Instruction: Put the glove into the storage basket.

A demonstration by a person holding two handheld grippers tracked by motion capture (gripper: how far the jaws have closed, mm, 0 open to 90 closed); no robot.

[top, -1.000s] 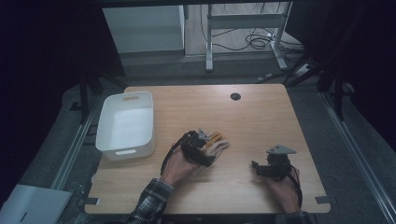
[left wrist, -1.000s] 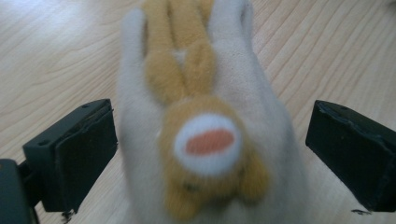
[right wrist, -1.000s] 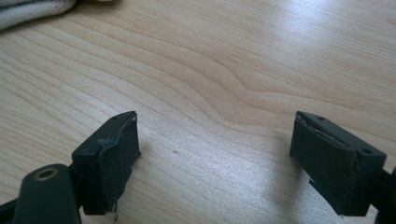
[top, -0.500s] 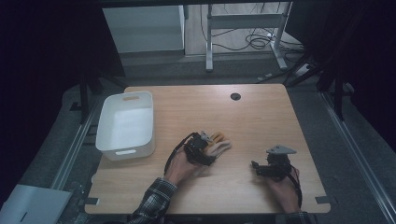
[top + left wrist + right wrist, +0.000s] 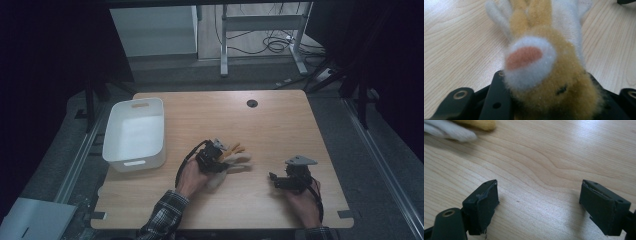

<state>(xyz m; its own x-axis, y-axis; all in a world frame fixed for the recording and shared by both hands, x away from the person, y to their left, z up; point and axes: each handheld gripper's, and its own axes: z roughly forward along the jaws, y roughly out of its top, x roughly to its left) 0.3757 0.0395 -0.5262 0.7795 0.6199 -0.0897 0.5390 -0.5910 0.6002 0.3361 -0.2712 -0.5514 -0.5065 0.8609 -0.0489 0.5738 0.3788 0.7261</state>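
Note:
A tan and white plush toy [image 5: 237, 156] lies on the wooden table [image 5: 280, 125] near its middle. My left gripper [image 5: 221, 161] reaches it from the left, and its jaws have just been closing with the toy between them. In the left gripper view the plush toy [image 5: 536, 65], with a pink patch in a white ring, is squeezed between both black jaws. My right gripper [image 5: 273, 179] rests low over the table at the right, open, and points toward the toy. Its fingertips [image 5: 484, 200] stand wide apart over bare wood, and the plush toy's edge [image 5: 461, 130] shows farther off.
A white rectangular bin [image 5: 134, 132] stands on the table's left side, empty as far as I see. A small black grommet hole [image 5: 252, 103] sits near the far edge. Table legs and cables lie on the floor beyond.
The left gripper's jaws have drawn together onto the plush toy, which now sits pinched between them. The right hand and its gripper have stayed put.

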